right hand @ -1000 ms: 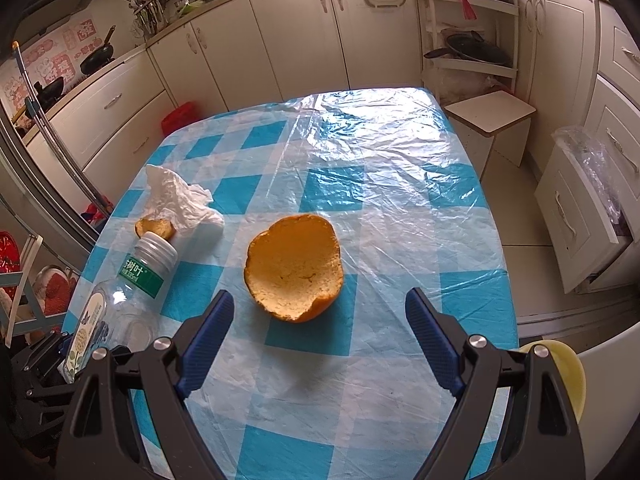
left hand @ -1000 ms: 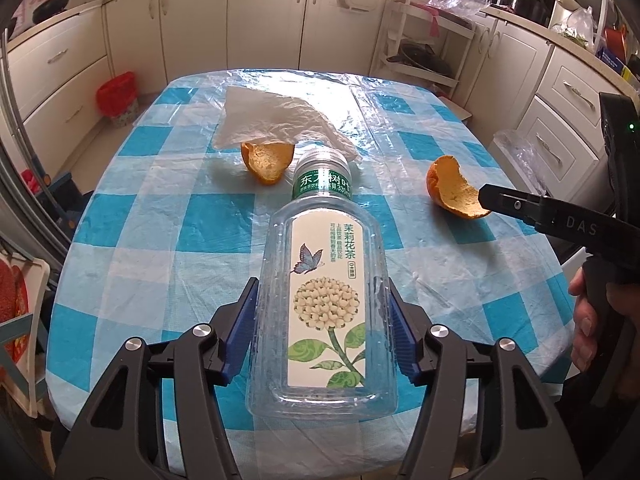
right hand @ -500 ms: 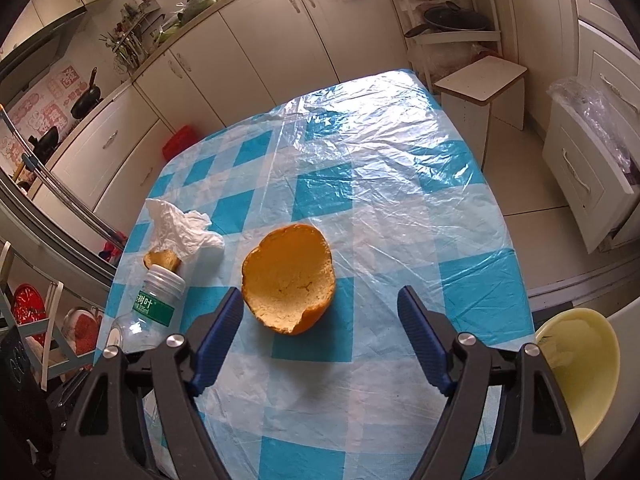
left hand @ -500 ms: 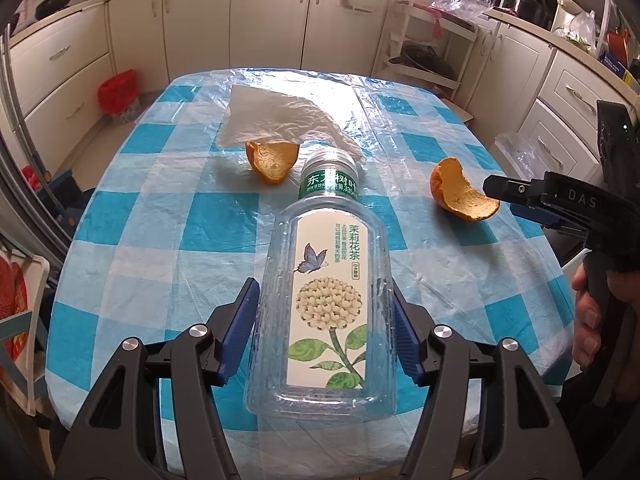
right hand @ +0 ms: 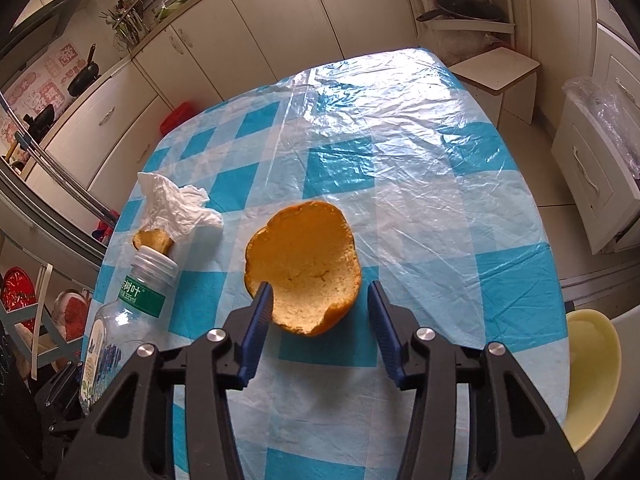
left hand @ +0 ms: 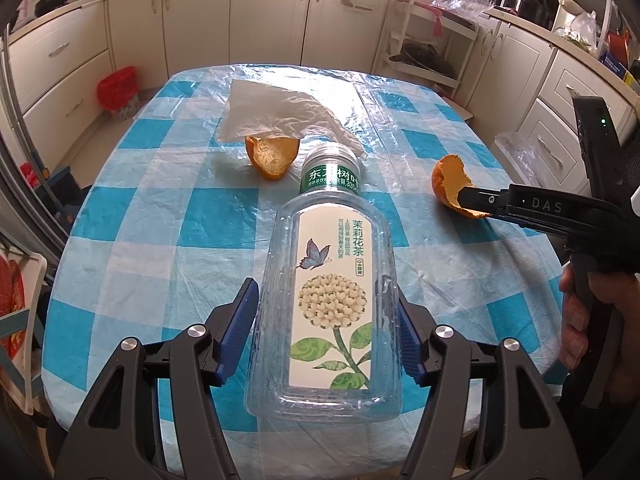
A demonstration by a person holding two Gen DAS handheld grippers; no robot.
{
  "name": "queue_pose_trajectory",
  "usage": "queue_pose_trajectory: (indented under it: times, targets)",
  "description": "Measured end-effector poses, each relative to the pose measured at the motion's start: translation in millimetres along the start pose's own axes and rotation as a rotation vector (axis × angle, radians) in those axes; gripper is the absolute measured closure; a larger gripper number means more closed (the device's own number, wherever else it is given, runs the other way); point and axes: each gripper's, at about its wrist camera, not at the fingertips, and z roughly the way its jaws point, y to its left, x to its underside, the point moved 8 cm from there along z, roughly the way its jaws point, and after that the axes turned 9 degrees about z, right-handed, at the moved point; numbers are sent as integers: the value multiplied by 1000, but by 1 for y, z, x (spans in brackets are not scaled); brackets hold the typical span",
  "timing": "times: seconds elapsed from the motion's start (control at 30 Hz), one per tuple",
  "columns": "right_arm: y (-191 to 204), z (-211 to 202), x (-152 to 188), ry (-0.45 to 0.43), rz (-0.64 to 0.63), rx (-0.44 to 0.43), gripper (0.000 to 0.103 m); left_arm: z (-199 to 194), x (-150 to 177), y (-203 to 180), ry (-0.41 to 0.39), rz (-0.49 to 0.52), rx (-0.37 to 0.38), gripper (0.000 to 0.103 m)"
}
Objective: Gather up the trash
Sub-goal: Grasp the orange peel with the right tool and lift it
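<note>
My left gripper (left hand: 326, 330) is shut on a clear empty tea bottle (left hand: 334, 304) with a flower label, lying on the blue-checked table (left hand: 168, 216). The bottle also shows in the right wrist view (right hand: 124, 320). My right gripper (right hand: 318, 328) is open, its blue fingers on either side of a large orange peel (right hand: 306, 266); that peel also shows in the left wrist view (left hand: 450, 182). A second peel (left hand: 272, 154) lies under the edge of a crumpled white tissue (left hand: 276, 114) beyond the bottle's cap.
The table is covered in clear plastic film (right hand: 400, 128). A yellow bowl (right hand: 588, 368) sits off the table's right edge. A small stool (right hand: 496, 70) and white cabinets (left hand: 264, 16) stand beyond the table. A red bin (left hand: 118, 90) is on the floor at the left.
My right gripper has moved forward onto the large orange peel and its fingers have narrowed around it. The left gripper still holds the bottle in place.
</note>
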Motion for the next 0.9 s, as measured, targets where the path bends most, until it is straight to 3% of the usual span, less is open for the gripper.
queue_pose_trajectory:
  times: [0.27,0.33,0.63,0.8,0.9]
  targets:
    - [-1,1,-1,-1,10,-9,66,0,0,0,0,1,0,42]
    - [-1,1,-1,-1,10,-10,73,0,0,0,1,2,0,42]
    - [0,3,-2,0,7,-12,73,0,1,-1,0,4,-1,40]
    - [5,3,-1,-3,-23,-11,92,0,0,-3,-1,8,-1,40]
    - [9,1,-1,-9,-47,-8,95,-2,0,-4,-6,10,-5,40]
